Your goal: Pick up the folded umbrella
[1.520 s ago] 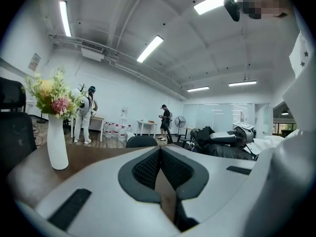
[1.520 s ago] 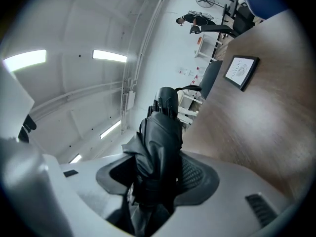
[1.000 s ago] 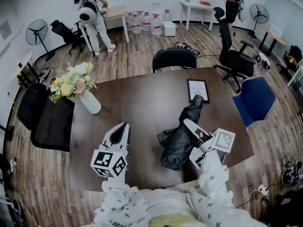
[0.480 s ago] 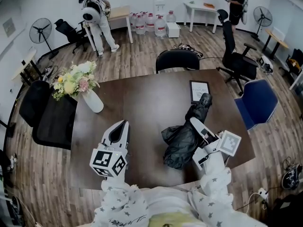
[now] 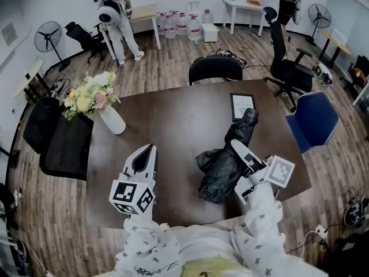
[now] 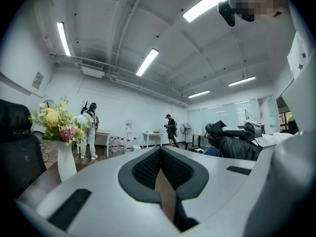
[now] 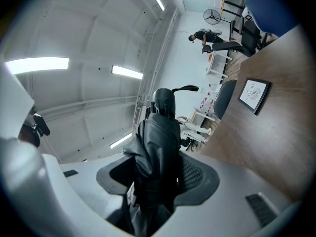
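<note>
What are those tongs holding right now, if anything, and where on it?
The right tongs grip the black folded fabric umbrella at about mid-length. The left tongs are shut and hold nothing.

Bright, even light comes from ceiling strip lamps (image 6: 205, 4); shadows are soft. All views bulge fisheye-style, with dark corners in both gripper views.

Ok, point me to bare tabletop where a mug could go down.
Free: the middle of the table, bordered by the flower vase, the picture frame and the folded umbrella. Crowded: the near right, where the right gripper clamps the umbrella; the left gripper hangs over the near left.
</note>
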The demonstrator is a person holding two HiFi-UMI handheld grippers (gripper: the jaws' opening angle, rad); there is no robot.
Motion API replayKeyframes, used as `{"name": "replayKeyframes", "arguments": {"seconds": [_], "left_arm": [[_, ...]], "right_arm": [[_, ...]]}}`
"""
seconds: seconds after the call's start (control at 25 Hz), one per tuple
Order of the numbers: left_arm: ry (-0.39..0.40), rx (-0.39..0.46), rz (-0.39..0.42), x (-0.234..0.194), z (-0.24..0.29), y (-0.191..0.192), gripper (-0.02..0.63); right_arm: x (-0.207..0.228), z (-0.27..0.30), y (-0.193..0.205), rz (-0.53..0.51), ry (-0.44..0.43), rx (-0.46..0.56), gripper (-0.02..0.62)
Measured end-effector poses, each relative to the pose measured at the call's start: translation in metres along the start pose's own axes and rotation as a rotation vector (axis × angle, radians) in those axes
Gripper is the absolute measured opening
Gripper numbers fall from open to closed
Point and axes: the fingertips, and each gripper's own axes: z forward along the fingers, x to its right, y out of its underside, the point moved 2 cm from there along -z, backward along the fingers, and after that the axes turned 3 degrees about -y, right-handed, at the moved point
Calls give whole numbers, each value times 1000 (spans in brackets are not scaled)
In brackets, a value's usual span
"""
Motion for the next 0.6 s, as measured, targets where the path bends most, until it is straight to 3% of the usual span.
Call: {"name": "replayKeyframes", "arguments": {"seconds": [0.6], "left_arm": [[26,-16,10,10,2,3,25]], "right_arm": [[-1,3,10,-43,4,-40,229]]}}
